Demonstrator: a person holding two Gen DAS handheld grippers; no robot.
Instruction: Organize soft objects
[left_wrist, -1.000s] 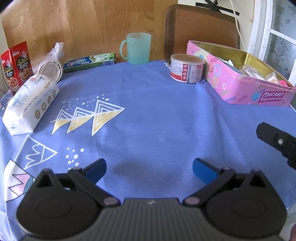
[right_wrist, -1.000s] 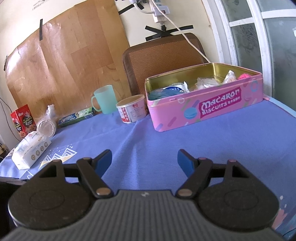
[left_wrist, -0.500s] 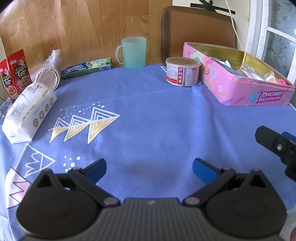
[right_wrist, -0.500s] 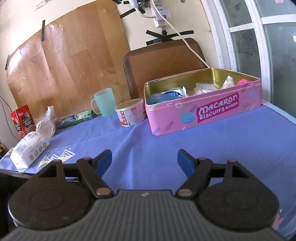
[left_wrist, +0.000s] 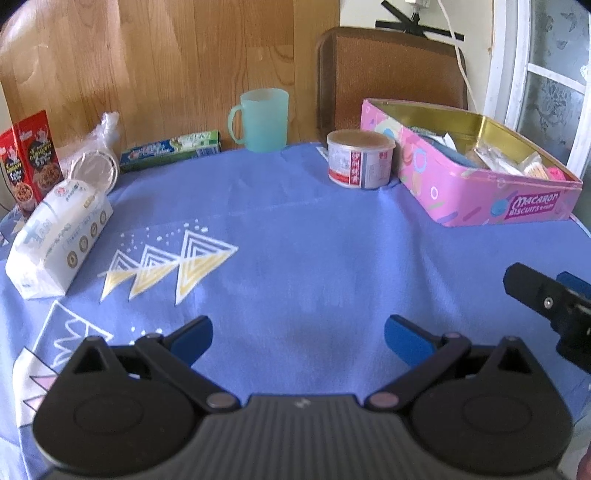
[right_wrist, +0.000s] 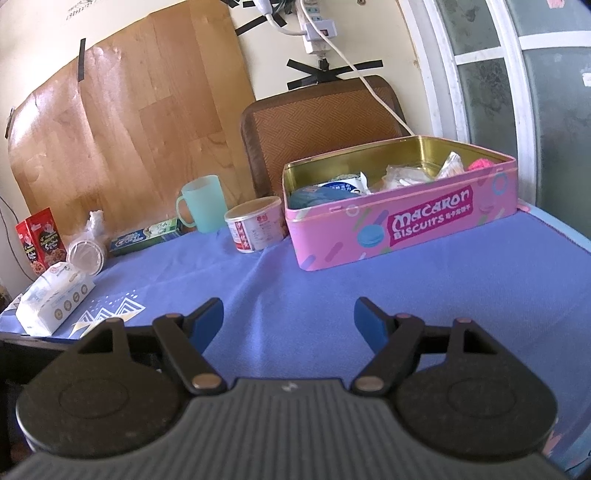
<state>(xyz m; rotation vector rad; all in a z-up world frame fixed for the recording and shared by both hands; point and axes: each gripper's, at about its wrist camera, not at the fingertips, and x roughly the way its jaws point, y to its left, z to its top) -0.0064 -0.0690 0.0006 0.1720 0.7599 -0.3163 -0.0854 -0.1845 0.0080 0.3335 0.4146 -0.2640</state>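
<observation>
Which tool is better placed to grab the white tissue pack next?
Probably left. The tissue pack lies at the table's left edge, nearer the open left tool; the right tool, also open, faces the pink tin.

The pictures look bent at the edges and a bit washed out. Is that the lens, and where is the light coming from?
Left wrist view: fisheye lens curves the blue patterned tablecloth edge and darkens the corners; detail is soft. Right wrist view: the white window frame bows; daylight gleams inside the pink macaron biscuit tin.
</observation>
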